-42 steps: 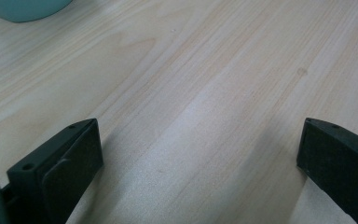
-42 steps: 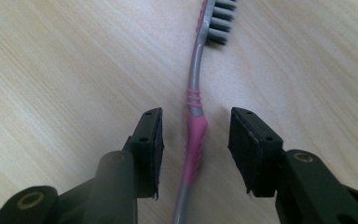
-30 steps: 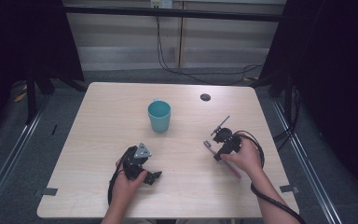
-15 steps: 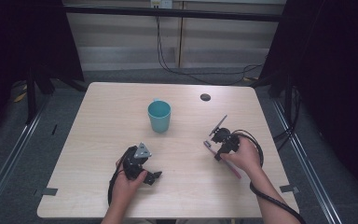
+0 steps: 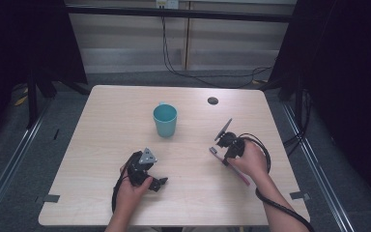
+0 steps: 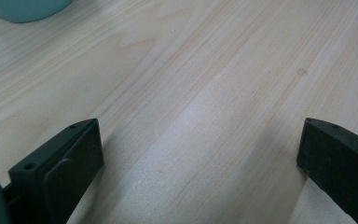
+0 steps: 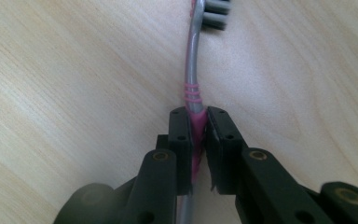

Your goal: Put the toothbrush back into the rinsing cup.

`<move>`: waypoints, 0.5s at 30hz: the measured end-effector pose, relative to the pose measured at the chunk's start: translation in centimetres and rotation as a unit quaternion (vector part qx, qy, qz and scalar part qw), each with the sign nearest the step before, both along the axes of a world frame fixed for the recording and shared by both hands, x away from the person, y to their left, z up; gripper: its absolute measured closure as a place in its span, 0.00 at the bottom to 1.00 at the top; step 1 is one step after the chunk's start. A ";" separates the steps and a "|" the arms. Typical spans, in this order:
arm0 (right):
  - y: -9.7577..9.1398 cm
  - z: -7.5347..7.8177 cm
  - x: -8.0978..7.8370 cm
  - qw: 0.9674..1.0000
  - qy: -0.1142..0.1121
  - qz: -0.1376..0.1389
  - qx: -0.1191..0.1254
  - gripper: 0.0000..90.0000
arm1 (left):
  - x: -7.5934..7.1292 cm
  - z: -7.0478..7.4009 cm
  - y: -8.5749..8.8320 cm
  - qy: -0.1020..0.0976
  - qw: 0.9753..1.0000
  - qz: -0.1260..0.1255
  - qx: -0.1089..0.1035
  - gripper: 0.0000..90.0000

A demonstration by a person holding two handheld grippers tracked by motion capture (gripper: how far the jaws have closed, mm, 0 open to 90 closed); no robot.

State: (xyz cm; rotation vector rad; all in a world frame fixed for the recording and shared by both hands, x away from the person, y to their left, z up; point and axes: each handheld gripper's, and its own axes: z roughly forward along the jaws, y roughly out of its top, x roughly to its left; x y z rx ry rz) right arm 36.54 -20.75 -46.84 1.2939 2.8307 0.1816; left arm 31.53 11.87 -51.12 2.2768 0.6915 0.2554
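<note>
We hold two grippers over a wide bare counter (image 5: 101, 121), right gripper (image 7: 196, 126) just closed on one pink toothbrush (image 7: 194, 70) lying near the right edge, left gripper (image 6: 200, 154) wide open, empty, one teal cup (image 5: 165, 120) mid-counter.

The pale, wood-grained table top (image 5: 125, 121) has a smooth, satiny finish with a soft sheen under the light. At 12 o'clock from the left hand, the teal mug (image 5: 165, 120) looks like smooth, matt plastic or glazed ware; which one cannot be told. The pink-and-grey plastic toothbrush (image 7: 193, 79) has a glossy handle, raised pink rubbery rings and stiff grey bristles. The black right gripper (image 7: 198, 140) is matt moulded plastic with small brass-coloured metal fittings; the black left gripper (image 6: 200, 158) has the same dull plastic.
</note>
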 end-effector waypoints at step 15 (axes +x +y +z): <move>-0.5 1.2 -0.2 1.000 -0.018 0.000 0.023 0.90 | 0.0 0.0 0.0 0.000 1.000 0.001 -0.001 0.00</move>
